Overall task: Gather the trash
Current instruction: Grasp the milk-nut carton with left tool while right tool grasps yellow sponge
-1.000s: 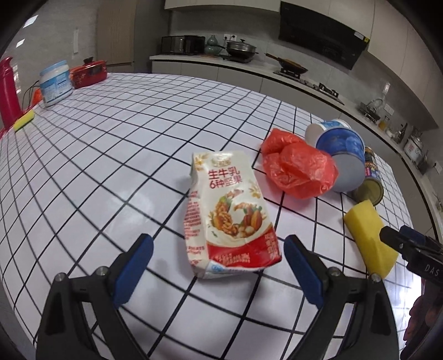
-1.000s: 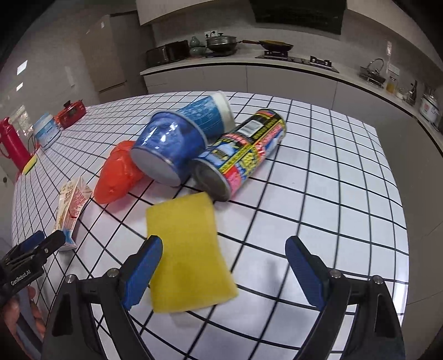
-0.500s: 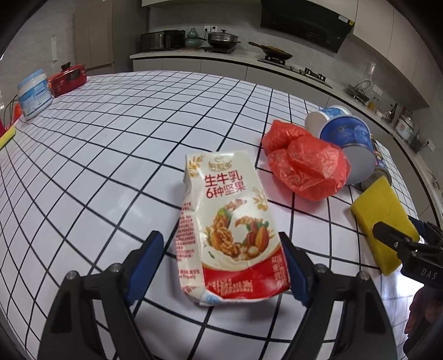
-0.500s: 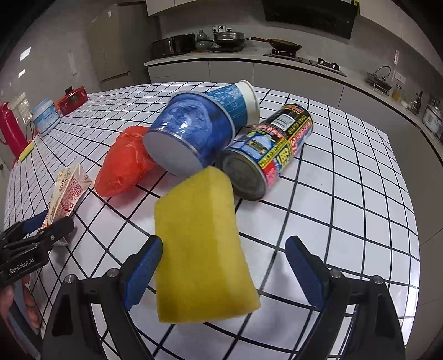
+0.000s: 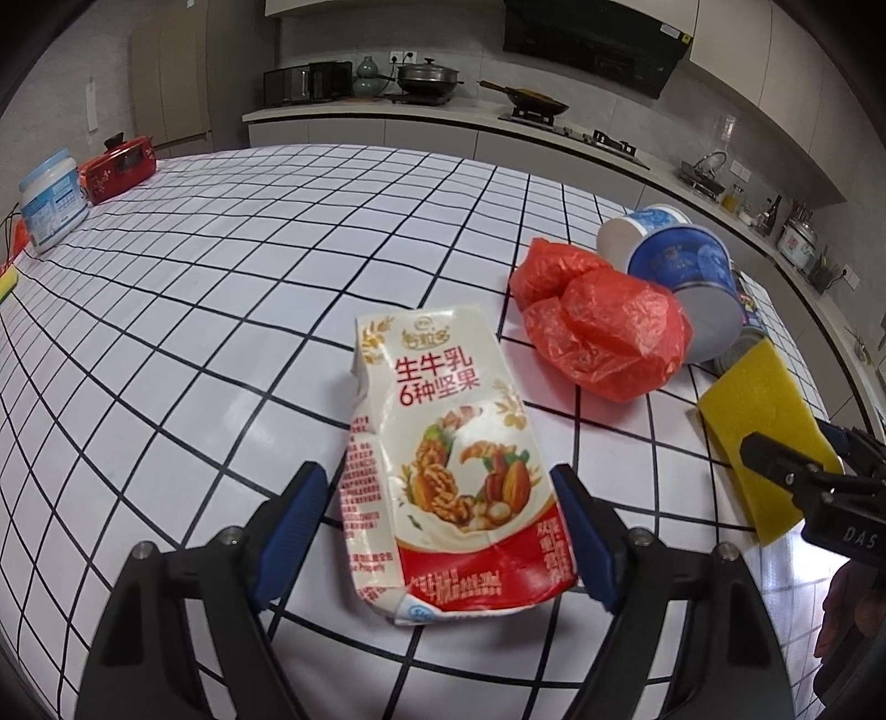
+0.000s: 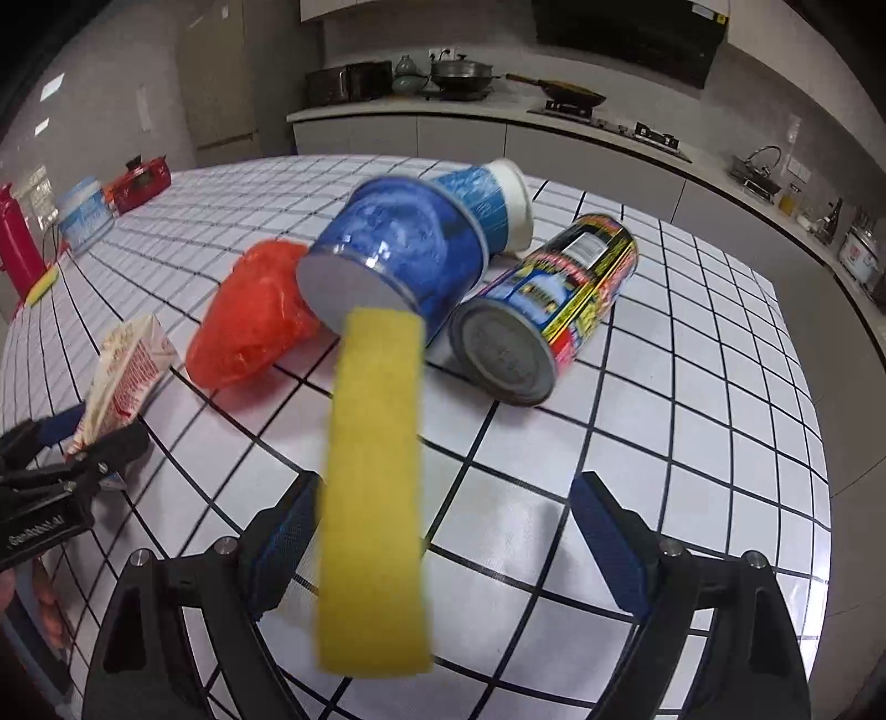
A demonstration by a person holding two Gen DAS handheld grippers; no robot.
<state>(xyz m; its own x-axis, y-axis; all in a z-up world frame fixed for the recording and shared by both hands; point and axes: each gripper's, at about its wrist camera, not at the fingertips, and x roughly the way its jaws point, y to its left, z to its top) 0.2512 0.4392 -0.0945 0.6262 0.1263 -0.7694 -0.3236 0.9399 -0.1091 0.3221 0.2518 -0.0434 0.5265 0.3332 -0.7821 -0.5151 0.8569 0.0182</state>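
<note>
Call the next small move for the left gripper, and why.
Probably close the left gripper. Its blue-padded fingers already straddle the lower half of the crumpled white-and-red milk carton on the white grid-patterned table, with a small gap showing on each side. The carton looks soft, so a gentle squeeze should do.

The yellow sponge (image 6: pixel 376 410) is motion-blurred and hides part of the blue cup (image 6: pixel 398 249); the can (image 5: pixel 745 338) is mostly hidden.

You face white grid-lined table (image 5: pixel 266 266). Behind it grey kitchen counter (image 5: pixel 443 119) with lidded pot (image 5: pixel 429 77), wok (image 5: pixel 531 102), toaster oven (image 5: pixel 307 83). Black range hood (image 5: pixel 598 39) above. Sink faucet (image 6: pixel 761 158) at right.
</note>
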